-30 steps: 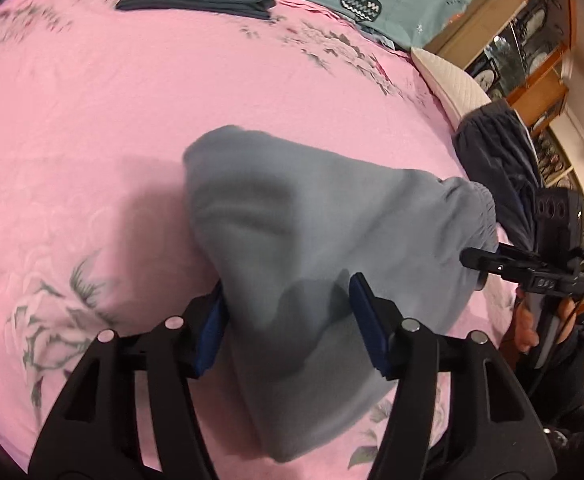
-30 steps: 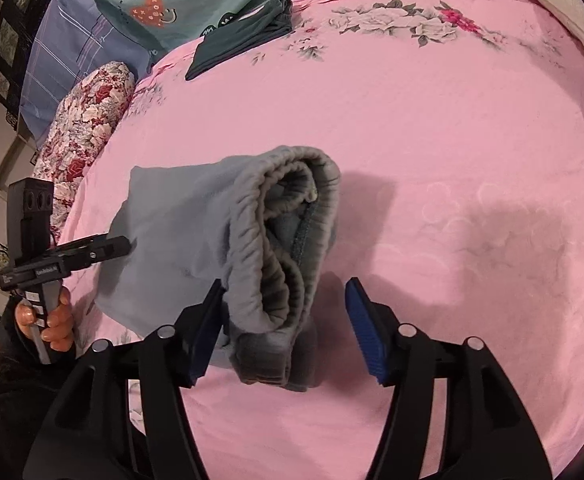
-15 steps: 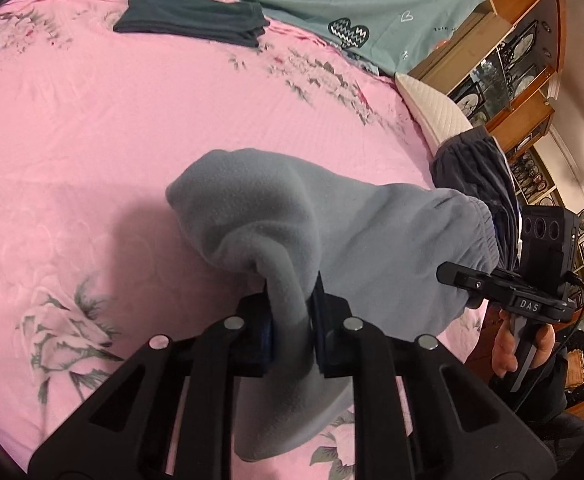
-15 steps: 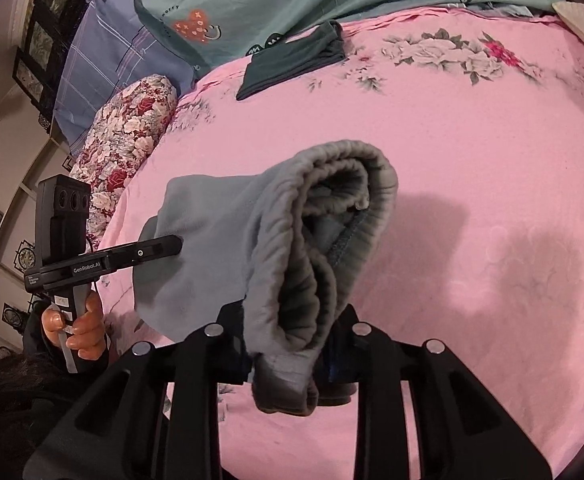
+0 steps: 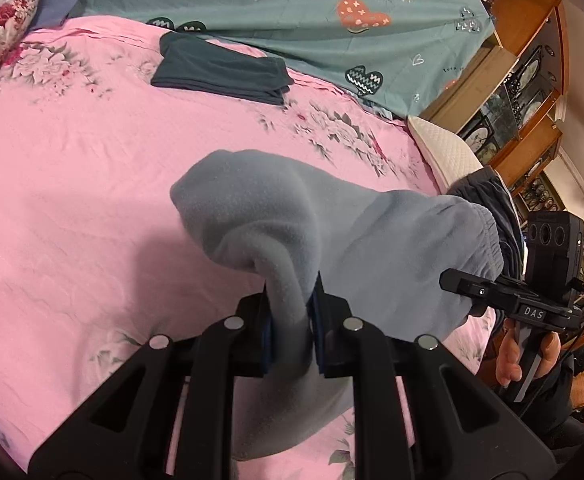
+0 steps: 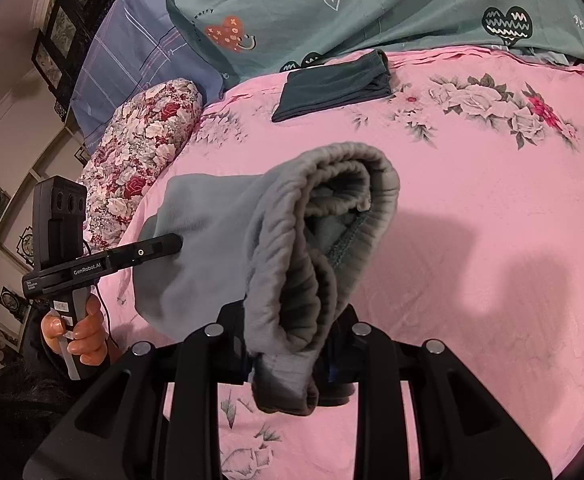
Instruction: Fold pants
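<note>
— Two grippers, both clamped on soft grey fleece pants (image 5: 292, 216), lifted over pink floral bedsheet (image 5: 72, 184).
— Left gripper (image 5: 292, 320) pinching a rounded fold; pads mostly buried.
— Right gripper (image 6: 288, 356) biting ribbed elastic waistband (image 6: 347, 160), looped open. Visible only from right wrist.
— Dark folded garment (image 6: 331, 84) near teal quilt (image 5: 292, 8).

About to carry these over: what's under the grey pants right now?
Under the grey pants lies the pink floral bedsheet, darkened by their shadow. The patch directly beneath the bundle is covered by cloth in both views, so anything there stays unseen.
</note>
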Tool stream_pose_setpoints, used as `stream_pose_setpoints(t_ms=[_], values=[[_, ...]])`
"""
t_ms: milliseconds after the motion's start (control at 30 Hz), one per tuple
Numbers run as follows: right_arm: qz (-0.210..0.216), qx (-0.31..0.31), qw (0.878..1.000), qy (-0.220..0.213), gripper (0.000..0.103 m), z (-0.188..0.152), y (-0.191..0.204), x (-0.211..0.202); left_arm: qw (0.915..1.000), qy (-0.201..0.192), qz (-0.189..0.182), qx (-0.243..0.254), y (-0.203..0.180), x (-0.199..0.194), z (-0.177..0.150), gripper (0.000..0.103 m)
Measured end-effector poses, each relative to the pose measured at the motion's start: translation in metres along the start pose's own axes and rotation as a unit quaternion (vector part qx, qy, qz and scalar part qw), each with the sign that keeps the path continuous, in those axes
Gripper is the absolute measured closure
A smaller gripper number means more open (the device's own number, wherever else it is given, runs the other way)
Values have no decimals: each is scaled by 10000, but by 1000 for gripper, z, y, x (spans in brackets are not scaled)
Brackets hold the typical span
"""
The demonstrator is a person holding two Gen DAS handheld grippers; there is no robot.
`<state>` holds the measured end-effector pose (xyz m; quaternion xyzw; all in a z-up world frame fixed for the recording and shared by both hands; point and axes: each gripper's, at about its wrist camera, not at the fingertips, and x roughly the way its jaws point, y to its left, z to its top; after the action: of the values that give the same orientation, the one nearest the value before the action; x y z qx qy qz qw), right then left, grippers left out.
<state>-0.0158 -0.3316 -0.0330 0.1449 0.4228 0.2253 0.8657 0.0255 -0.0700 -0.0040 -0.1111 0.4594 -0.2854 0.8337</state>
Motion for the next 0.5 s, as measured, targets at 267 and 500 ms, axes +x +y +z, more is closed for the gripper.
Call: stream_pose_setpoints(t_ms=[267, 500], values=[[-126, -467, 9970, -601, 76, 74, 31, -12, 9969, -505, 436, 417, -15, -29, 79, 88], [-802, -1065, 9805, -1441, 77, 173, 45, 8, 9917, -1028, 672, 380, 0, -14, 188, 88]])
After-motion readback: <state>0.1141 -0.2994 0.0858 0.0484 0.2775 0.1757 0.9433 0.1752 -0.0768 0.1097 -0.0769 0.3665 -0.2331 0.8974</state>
